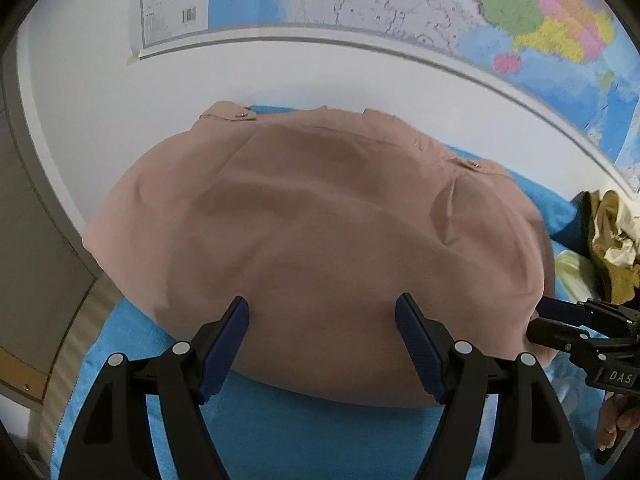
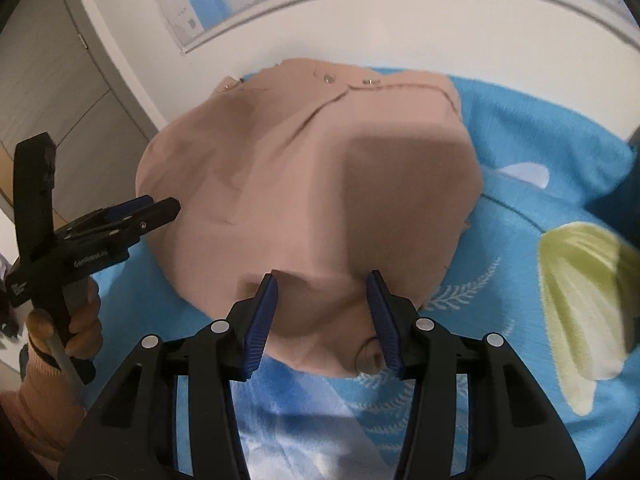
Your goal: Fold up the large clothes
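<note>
Both grippers, left [image 1: 322, 320] and right [image 2: 322, 296], are gaping wide, holding nothing, over the coat [image 1: 320, 220]'s near edge; closing shallowly risks pinching one layer, spoiling the fold.

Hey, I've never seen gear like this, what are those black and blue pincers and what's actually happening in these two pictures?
Those are hand-held claws, one in each of a person's hands, each with a fisheye camera looking along its fingers. One picture comes from the left claw, the other from the right claw. Both are open and hold nothing. Under them lies a pinkish-tan garment, folded, on a blue patterned bedcover. A map hangs on the wall behind. A crumpled olive garment waits at the right edge of the left picture.
</note>
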{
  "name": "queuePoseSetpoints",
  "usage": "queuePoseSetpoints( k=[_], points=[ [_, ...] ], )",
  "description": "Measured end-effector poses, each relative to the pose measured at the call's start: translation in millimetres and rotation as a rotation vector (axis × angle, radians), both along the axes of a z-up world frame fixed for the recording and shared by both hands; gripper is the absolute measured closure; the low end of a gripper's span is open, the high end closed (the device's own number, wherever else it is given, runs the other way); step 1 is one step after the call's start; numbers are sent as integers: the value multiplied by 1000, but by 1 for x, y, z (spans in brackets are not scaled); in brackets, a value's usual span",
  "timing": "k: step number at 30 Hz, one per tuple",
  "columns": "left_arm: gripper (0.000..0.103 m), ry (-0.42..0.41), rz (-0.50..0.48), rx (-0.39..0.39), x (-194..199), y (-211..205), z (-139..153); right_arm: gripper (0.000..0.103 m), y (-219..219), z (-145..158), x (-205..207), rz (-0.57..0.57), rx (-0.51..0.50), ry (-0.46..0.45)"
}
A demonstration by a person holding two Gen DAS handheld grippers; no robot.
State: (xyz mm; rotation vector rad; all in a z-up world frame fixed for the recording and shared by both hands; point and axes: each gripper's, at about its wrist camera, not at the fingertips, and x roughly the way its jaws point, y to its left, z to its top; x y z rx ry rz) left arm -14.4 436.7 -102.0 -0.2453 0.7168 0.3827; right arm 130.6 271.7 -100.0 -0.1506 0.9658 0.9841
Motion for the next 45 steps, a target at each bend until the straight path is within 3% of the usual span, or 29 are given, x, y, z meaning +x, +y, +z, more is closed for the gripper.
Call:
queuePoseSetpoints(
  k=[9, 13, 16, 19, 28, 36, 45],
  points=[
    [30, -13, 4, -19, -13, -7, 6, 54, -11, 11, -7, 6, 29, -10],
    [23, -27, -2, -18, -20, -16, 10, 50, -16, 18, -14, 15, 33, -37],
    [11, -41, -7, -25, -24, -23, 13, 39, -20, 24, -21, 10, 36, -67],
    [7, -62, -16, -17, -30, -32, 17, 33, -25, 30, -28, 2, 50, -97],
    [7, -95, -3, 14, -48, -61, 24, 11, -45, 45, -52, -21, 76, -168],
    [7, -77, -13, -38, -57, -76, 16, 7, -57, 49, -67, -28, 93, -180],
    [7, -117, 47, -66, -76, -78, 22, 6, -72, 54, -93, -37, 95, -238]
  ],
)
